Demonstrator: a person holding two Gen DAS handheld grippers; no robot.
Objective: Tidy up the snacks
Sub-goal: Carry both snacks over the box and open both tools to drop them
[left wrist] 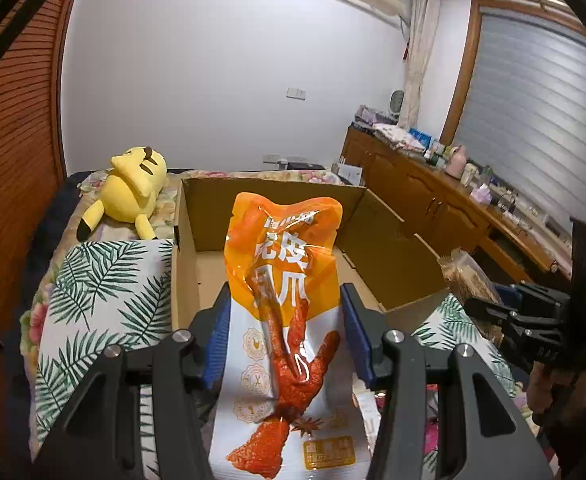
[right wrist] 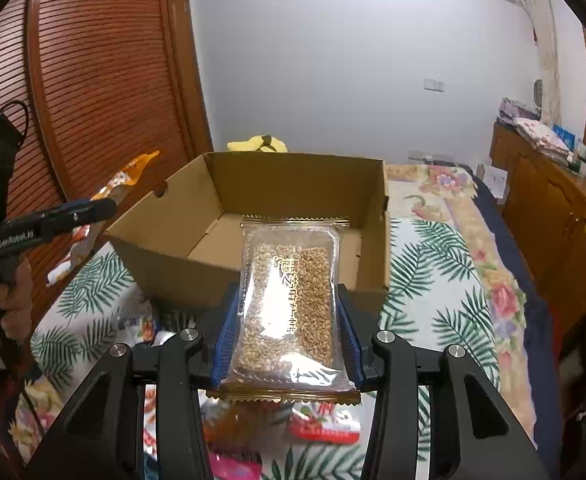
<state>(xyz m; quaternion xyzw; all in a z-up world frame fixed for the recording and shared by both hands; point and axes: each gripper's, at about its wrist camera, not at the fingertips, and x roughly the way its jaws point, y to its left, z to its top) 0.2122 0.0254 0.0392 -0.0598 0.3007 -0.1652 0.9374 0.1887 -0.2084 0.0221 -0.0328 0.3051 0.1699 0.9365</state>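
The left tool (left wrist: 285, 304) is clamped on a glossy orange-and-white plastic pouch printed with red chicken feet (left wrist: 283, 320), held above the near edge of the open brown cardboard box (left wrist: 269, 216). The right tool (right wrist: 289, 312) is clamped on a clear plastic packet of pale sesame-like grain with gold crimped ends (right wrist: 289, 304), also just short of the box. Both packs are slick and held only by their sides, so either could slide out or buckle and land outside the box; the two tools converging on one opening could also bump. The box sits on a bed with a palm-leaf cloth (right wrist: 433, 280) over floral bedding, a yellow plush toy (left wrist: 133, 188) behind it, and more snack packets (right wrist: 325, 424) lying loose in front
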